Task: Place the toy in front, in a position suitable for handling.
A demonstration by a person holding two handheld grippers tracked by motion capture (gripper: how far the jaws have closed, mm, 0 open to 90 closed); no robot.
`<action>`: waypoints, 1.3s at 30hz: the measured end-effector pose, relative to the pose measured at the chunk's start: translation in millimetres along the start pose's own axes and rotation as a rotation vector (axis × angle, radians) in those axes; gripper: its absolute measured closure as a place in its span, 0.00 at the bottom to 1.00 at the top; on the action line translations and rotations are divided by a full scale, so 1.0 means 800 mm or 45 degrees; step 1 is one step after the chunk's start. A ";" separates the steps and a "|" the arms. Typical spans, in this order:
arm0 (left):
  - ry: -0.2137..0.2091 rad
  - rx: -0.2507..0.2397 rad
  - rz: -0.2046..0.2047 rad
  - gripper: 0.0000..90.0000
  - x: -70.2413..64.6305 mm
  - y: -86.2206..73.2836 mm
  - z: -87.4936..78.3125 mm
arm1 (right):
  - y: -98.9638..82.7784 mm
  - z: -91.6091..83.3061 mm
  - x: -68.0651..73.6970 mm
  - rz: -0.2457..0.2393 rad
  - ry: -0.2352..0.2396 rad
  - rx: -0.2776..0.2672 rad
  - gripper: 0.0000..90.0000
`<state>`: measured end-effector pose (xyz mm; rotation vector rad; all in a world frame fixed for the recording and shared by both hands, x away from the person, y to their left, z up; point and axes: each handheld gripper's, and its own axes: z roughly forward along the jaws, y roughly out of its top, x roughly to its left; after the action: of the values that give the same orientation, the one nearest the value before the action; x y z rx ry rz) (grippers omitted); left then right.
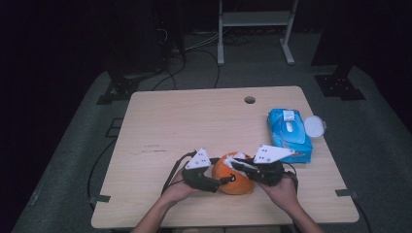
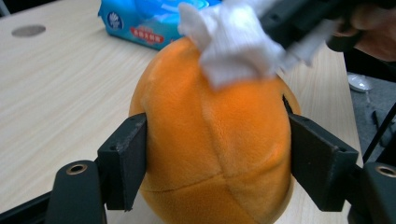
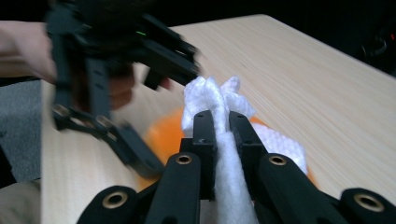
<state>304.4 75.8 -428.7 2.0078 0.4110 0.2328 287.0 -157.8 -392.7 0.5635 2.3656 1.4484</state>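
Left tongs [image 2: 215,163] clamp orange plush [image 2: 215,140]; right tongs [image 3: 223,126] pinch white wipe [image 3: 219,98].

Much bare table [image 1: 194,121] is left open at the far and left sides. The far right is blocked by the blue wipes pack [image 1: 289,133].

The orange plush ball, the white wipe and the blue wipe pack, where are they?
orange plush ball [image 2: 210,140]: left gripper view, its front.
white wipe [image 3: 231,186]: right gripper view, the strip between the tongs.
blue wipe pack [image 1: 289,136]: high view, its top.
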 end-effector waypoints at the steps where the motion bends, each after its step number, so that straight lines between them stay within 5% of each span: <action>1: 0.007 0.005 0.036 0.30 -0.004 0.002 0.001 | 0.004 0.003 0.008 -0.017 0.018 0.001 0.91; 4: 0.027 0.025 0.153 0.32 -0.016 0.005 0.001 | 0.011 0.014 0.026 -0.081 0.020 0.028 0.91; 8: 0.032 0.028 0.177 0.33 -0.015 0.002 -0.001 | 0.011 0.011 0.017 -0.042 0.017 0.025 0.91; 16: -0.004 0.026 0.117 0.32 -0.001 -0.008 -0.002 | -0.018 -0.012 -0.032 0.149 -0.019 0.020 0.91; 19: -0.044 0.041 0.058 0.24 0.005 -0.008 -0.004 | -0.022 -0.012 -0.031 0.154 -0.012 0.027 0.91; 22: -0.073 0.026 -0.071 0.13 0.011 -0.006 -0.006 | -0.021 -0.006 -0.022 0.121 -0.016 0.043 0.91; 24: -0.080 0.017 -0.093 0.13 0.012 -0.004 -0.007 | -0.020 -0.001 -0.017 0.108 0.006 0.042 0.91; 28: -0.054 0.027 -0.036 0.28 0.007 -0.004 -0.008 | -0.013 0.002 -0.006 0.055 -0.016 0.057 0.91; 34: -0.016 0.050 0.191 0.34 -0.015 0.003 -0.006 | 0.006 0.013 0.026 -0.035 0.029 0.042 0.91; 36: -0.013 0.052 0.216 0.35 -0.016 0.002 -0.008 | 0.008 0.015 0.029 -0.068 0.017 0.052 0.91; 39: -0.030 0.041 0.220 0.36 -0.011 -0.005 -0.010 | 0.005 0.008 0.015 -0.022 -0.002 0.036 0.91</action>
<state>293.2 80.8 -428.5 2.0772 0.2272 0.3114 280.0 -145.4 -392.5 0.5500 2.3879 1.4087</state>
